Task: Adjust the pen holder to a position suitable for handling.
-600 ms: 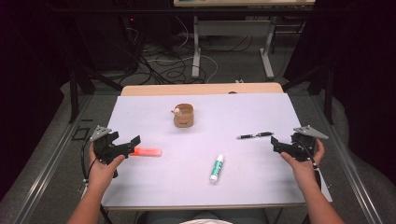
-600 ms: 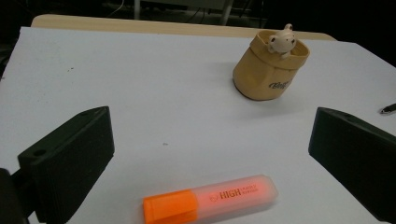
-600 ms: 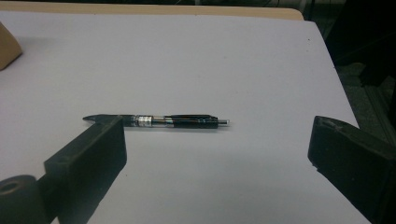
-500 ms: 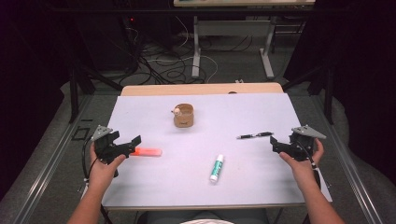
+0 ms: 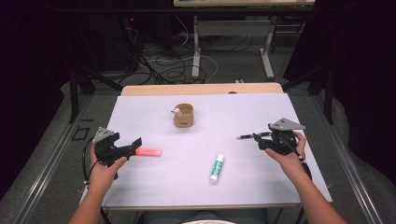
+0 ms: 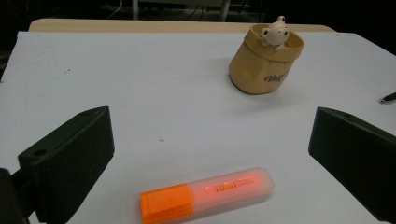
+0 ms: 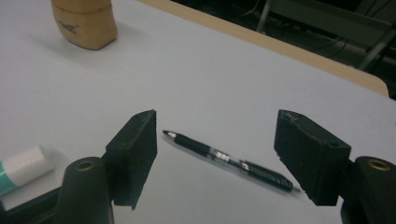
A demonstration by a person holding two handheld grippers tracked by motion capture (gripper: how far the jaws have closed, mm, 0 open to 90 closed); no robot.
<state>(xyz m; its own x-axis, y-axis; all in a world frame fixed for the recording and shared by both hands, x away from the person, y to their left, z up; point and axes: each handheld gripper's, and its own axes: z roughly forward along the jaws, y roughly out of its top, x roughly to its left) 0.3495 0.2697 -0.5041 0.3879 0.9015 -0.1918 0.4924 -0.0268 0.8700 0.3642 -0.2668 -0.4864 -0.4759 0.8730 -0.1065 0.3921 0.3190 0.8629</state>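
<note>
- Orange highlighter (image 6: 208, 196): lies flat on the surface, just ahead of the left claw (image 5: 132, 147), long axis crosswise to its wide-open, empty jaws.
- Black pen (image 7: 231, 160): lies slantwise between the right claw's (image 5: 258, 140) parted jaws, untouched.
- Glue stick (image 5: 216, 168): mid-surface, between the hands.
- Tan cup (image 5: 183, 115): farther back.

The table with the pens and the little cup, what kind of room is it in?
Probably a lab or workshop set up for recording. The white table stands on a grey floor among dark curtains, loose cables lie behind it, and another metal-legged desk stands farther back.
</note>
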